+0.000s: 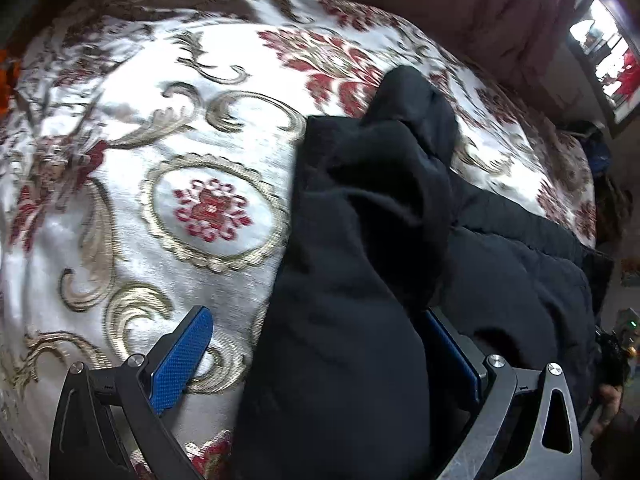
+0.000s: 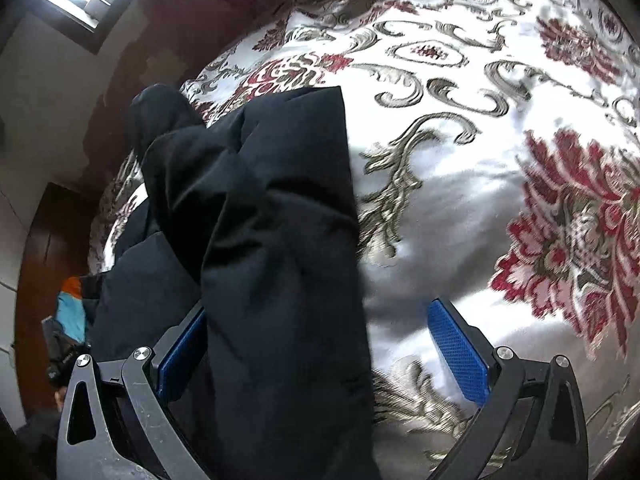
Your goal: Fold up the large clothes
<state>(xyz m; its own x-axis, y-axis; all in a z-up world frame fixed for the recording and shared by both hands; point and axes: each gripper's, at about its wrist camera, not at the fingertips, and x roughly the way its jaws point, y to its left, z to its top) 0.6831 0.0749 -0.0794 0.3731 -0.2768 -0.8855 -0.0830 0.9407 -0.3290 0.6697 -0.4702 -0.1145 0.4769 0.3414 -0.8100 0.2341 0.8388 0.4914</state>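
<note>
A large black padded garment lies on a white bedspread with red and gold flowers. My left gripper is open, its blue-padded fingers spread wide, and a fold of the black cloth hangs in the gap and hides most of the right pad. In the right wrist view the same black garment drapes between the spread fingers of my right gripper. That gripper is open too. Its right pad is bare over the bedspread.
A dark red headboard or curtain runs behind the bed. A window is at the far right. A wooden door and an orange and blue cloth are at the left of the right wrist view.
</note>
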